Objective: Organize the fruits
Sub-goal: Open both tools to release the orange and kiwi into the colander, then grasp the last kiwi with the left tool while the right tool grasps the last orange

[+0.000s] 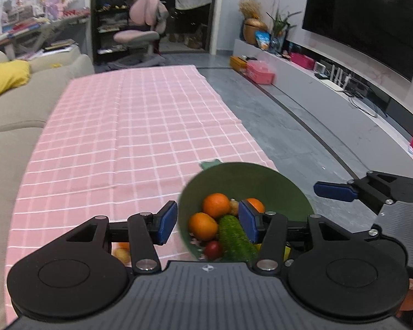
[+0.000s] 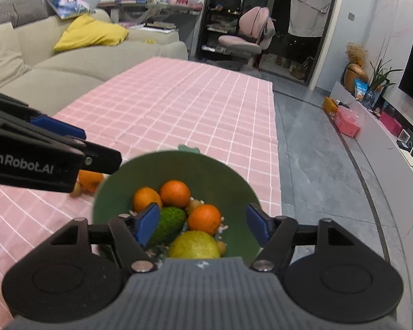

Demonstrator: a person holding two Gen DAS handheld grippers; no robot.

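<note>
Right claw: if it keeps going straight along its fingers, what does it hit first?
Probably the fruit in the green bowl: the open right claw points at the nearest orange and the cucumber. Depth is unclear.

I hold my left gripper (image 1: 208, 221) tilted downward, its blue pads (image 1: 166, 222) apart with nothing pinched between them. My right gripper (image 2: 203, 224) angles down just beside it, jaws likewise spread and gripping nothing.

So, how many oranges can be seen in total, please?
4. Three lie in the green bowl: back left, back middle, right. A fourth lies on the tablecloth left of the bowl, partly hidden. Others may be covered.
</note>
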